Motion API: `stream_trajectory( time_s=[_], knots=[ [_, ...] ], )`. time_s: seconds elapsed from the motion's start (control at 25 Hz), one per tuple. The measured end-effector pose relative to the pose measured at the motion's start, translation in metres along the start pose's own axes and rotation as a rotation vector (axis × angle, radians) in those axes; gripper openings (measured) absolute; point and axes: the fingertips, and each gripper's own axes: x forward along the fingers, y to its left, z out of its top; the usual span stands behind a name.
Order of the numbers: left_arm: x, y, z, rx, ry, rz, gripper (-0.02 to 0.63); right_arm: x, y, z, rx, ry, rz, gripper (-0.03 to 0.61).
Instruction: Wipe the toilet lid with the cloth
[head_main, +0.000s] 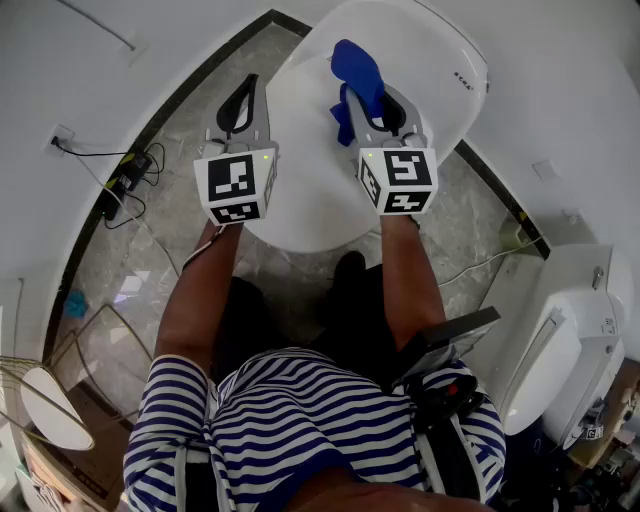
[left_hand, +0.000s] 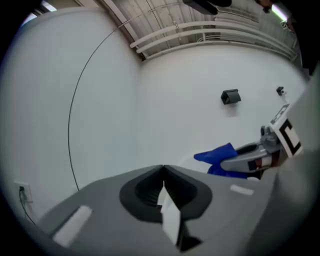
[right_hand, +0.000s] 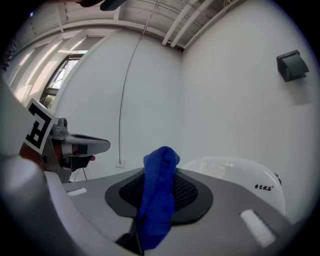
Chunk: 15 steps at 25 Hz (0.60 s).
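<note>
Right gripper (head_main: 372, 100): clamps blue cloth (head_main: 357, 72) over white toilet lid (head_main: 300, 185), long axis along jaws, free end pointing ahead toward toilet's back. Left gripper (head_main: 248, 86): pinched together, empty, above lid's left edge.

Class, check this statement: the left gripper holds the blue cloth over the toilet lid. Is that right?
No. The right gripper holds the cloth over the toilet lid; the left gripper is shut on nothing. The right gripper view shows the cloth between its jaws.
</note>
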Motion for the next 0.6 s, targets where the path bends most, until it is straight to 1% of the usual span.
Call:
stream_trajectory(
  time_s=[0.6],
  knots=[
    [0.007, 0.001, -0.006, -0.009, 0.001, 0.006, 0.002, 0.011, 0.002, -0.005, -0.001, 0.005, 0.016, 0.115]
  ],
)
